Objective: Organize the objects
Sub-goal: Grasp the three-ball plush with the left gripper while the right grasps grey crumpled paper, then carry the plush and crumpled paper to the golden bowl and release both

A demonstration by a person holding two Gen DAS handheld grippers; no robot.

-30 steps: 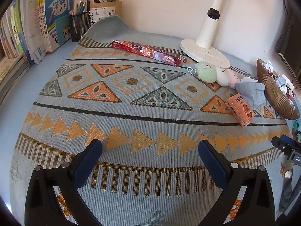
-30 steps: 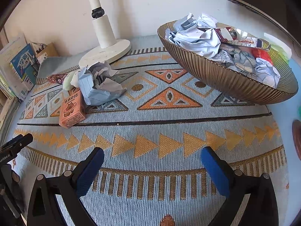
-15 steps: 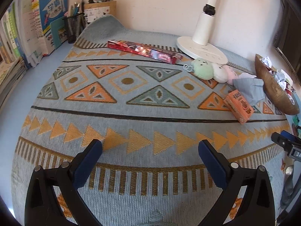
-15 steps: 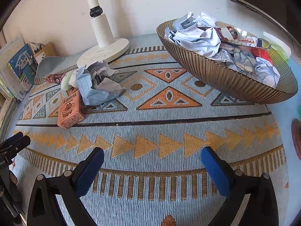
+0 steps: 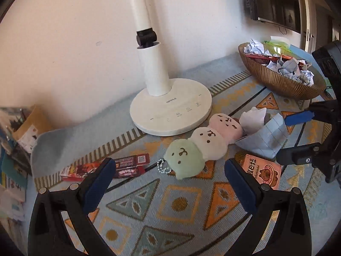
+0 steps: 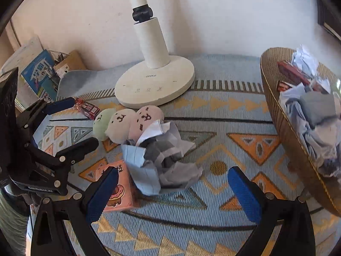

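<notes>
I had brought both grippers in from the bare mat: the left gripper point(image 5: 168, 175) hung spread before the plush toy point(image 5: 202, 143), the right gripper point(image 6: 172, 183) spread around the crumpled paper point(image 6: 162, 157), probably bound for the bowl point(image 6: 283, 128).

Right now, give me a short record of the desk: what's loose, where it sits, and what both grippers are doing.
surface: patterned mat
plush toy: beside the lamp base
crumpled paper: on the mat, against the plush toy
pink box: by the paper
red packets: left of the plush toy
bowl: holds crumpled paper
left gripper: open, empty
right gripper: open, empty, facing the paper
</notes>
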